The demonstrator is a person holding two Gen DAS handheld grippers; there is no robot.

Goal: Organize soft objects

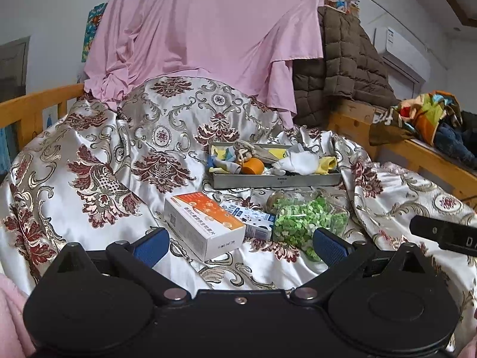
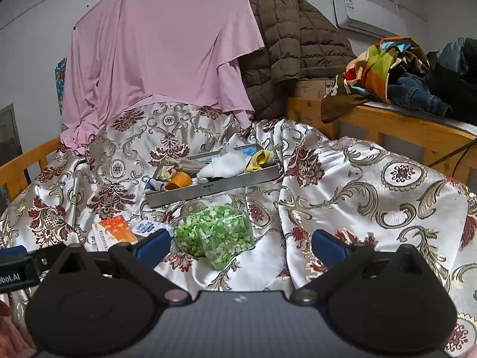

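Overlapping tray contents, indistinct.

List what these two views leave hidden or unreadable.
- Tray contents: tangled cloth pieces, too small to name in either view.
- Blue carton: partly behind the white box, left view.
- White box: cut off by the right gripper, right view.
- Box print: too small.

The bedspread is glossy white with maroon and gold damask scrollwork. At twelve o'clock hangs a plain pink sheet; at two o'clock, a brown quilted jacket. The grey metal tray holds white, yellow and orange soft pieces. The box is white and orange; the bag shows green bits. Gripper pads are blue.
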